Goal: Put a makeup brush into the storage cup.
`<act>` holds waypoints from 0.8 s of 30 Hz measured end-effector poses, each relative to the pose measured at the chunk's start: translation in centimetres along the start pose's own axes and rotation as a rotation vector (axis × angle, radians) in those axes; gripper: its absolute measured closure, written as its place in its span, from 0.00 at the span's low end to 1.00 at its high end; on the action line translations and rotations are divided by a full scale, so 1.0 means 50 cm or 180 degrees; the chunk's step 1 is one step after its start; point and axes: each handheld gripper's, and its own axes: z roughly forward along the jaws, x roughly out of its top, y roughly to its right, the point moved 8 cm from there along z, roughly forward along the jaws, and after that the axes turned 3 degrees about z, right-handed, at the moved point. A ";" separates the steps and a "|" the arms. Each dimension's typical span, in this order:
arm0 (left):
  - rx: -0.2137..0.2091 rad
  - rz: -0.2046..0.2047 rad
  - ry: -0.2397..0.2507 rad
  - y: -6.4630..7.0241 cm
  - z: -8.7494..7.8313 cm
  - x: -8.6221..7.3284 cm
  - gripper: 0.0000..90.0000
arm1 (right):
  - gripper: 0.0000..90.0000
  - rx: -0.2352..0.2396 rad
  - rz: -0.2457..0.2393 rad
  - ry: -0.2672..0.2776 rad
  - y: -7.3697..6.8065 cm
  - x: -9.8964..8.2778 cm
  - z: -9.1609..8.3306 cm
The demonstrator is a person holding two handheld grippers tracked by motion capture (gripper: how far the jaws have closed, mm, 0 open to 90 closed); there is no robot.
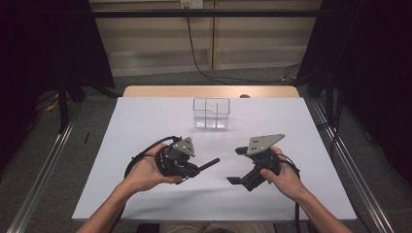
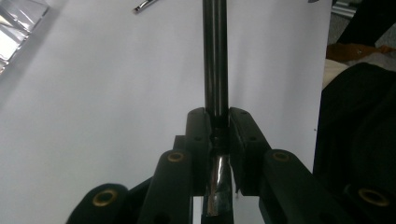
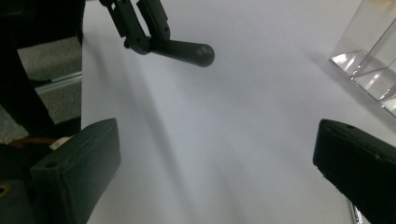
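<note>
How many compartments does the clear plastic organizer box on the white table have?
4 can be seen in the clear plastic organizer box: two at the back, two at the front, split by crossing walls. It stands on the white table, beyond both claws; transparent walls could hide further dividers.

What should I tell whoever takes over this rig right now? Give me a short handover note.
Left gripper: shut on a slim dark pen-like rod with a rounded black end, held above the white table with the rod pointing toward the right gripper.
Right gripper: open, nothing between its jaws, held just above the table and facing the rod.
Clear plastic organiser box with divided compartments: upright at the far middle of the table; nothing can be made out inside it.
Done: the rod is picked up.
Left, most likely: carry the rod to the clear box and put it in a compartment, perhaps after a handover to the right gripper.
</note>
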 end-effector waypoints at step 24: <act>-0.0116 0.0182 -0.0505 0.012 0.039 0.003 0.88 | 0.05 0.0317 -0.0445 -0.0868 -0.011 0.002 0.028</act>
